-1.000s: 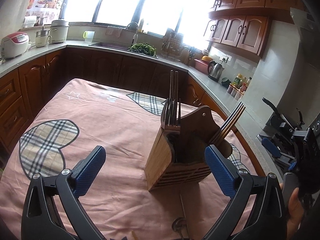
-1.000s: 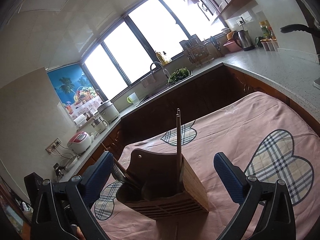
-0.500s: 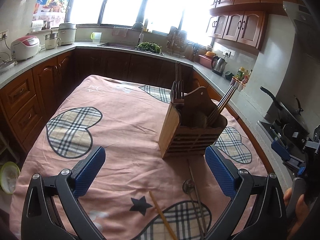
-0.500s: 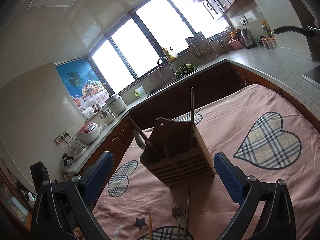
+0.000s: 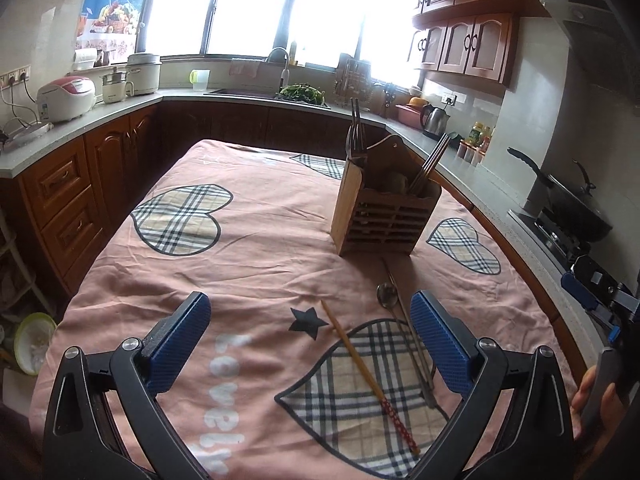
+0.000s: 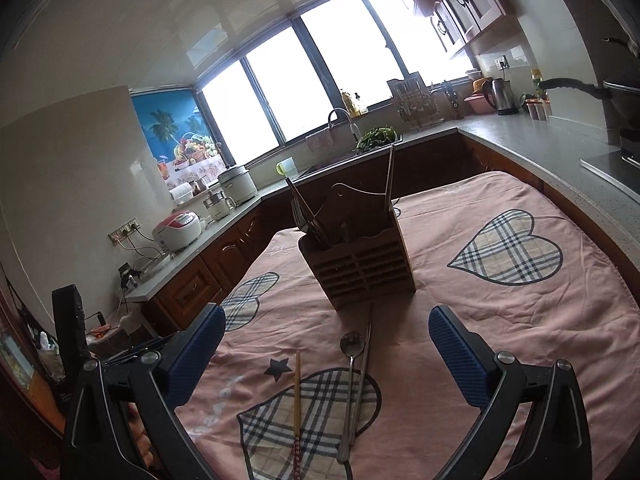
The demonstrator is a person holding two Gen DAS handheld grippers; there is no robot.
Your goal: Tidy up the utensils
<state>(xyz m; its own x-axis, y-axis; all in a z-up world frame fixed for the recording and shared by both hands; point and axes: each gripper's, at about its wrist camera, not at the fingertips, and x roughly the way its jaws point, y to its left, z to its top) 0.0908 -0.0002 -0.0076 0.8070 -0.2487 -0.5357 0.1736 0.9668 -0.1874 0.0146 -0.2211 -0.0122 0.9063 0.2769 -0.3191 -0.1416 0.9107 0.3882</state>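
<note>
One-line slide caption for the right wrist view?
Open right tool hovers over a spoon and wooden chopstick lying on the pink tablecloth before the wooden utensil holder.

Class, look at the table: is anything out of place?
Yes. A spoon, a metal chopstick and a wooden chopstick lie loose on the cloth before the holder, not standing inside it.
</note>
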